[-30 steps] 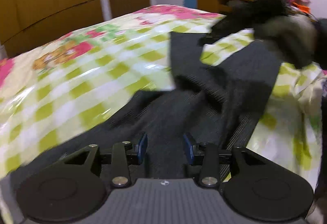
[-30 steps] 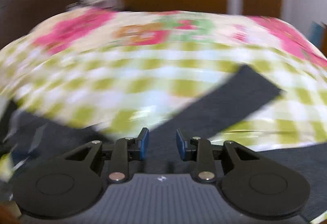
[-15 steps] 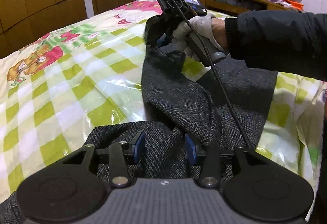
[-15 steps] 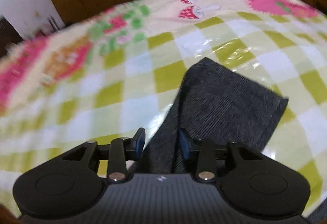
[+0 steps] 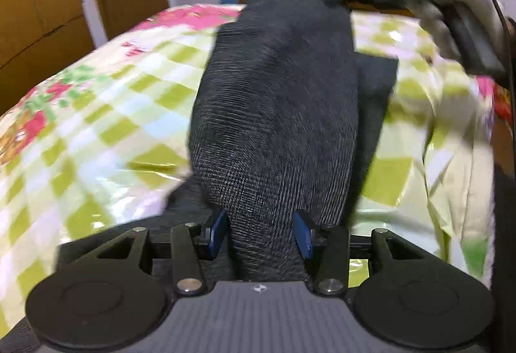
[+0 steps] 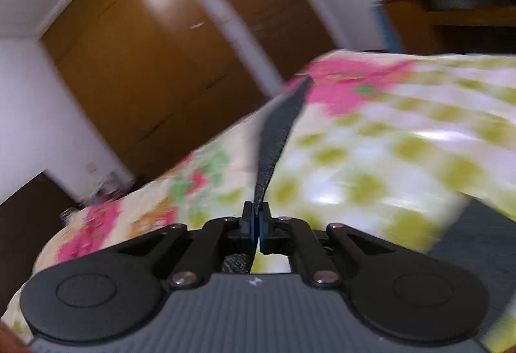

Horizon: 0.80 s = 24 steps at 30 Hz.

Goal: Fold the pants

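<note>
Checked bedspread (image 5: 96, 114) below; my right gripper (image 6: 257, 224) pinches the pants (image 5: 274, 114) hem, left gripper (image 5: 261, 233) jaws opening around bunched cloth. I'd keep the leg taut.

Warm indoor light, glare on the bedspread (image 5: 96, 133); heavy motion blur, fisheye-curved edges.

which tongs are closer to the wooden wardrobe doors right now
Hard to tell; no view shows both against the wardrobe doors. Right tongs, shut on the pants, point towards them; left tongs, opening around the pants, have them off to the left.
</note>
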{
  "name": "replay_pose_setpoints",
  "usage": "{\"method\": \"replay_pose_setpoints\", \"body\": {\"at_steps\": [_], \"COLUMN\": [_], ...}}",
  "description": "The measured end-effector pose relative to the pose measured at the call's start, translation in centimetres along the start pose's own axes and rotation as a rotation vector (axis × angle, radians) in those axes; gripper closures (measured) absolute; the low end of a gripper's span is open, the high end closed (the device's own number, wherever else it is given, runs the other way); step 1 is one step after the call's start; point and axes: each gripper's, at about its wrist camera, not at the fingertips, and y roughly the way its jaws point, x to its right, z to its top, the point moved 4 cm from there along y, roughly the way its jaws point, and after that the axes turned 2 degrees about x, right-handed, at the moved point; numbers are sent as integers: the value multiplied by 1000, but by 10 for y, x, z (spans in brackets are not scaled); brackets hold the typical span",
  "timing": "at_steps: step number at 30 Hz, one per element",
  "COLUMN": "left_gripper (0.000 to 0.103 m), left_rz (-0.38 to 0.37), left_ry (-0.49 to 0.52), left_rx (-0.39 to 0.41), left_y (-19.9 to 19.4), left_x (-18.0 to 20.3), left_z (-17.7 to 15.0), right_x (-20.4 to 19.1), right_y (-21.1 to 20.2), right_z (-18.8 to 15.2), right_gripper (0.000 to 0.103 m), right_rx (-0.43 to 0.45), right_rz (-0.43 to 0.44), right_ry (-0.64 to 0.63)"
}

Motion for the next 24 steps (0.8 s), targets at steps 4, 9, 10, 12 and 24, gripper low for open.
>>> {"method": "replay_pose_setpoints", "body": {"at_steps": [4,9,10,12,24], "left_gripper": [46,44,44,44,44], "left_rz": [0,13,14,20,1], "left_ry": [17,20,27,41,56], "left_rx": [-53,-88,-91,-97,-77], "left_y": [20,26,26,26,36], "left_x": [8,8,11,15,30], "left_z": [5,14,14,15,25], "right_x": [86,121,123,130,126], "right_y": [1,8,10,10,-15], "right_z": [-41,-48,-46,-43,-22], "right_gripper": [98,92,90,83,99], "right_rx": [-120,-118,-111,-96,29], "right_rz": [-125,-142,-139,-152,-158], "right_ry": [155,248,263,283,237]}}
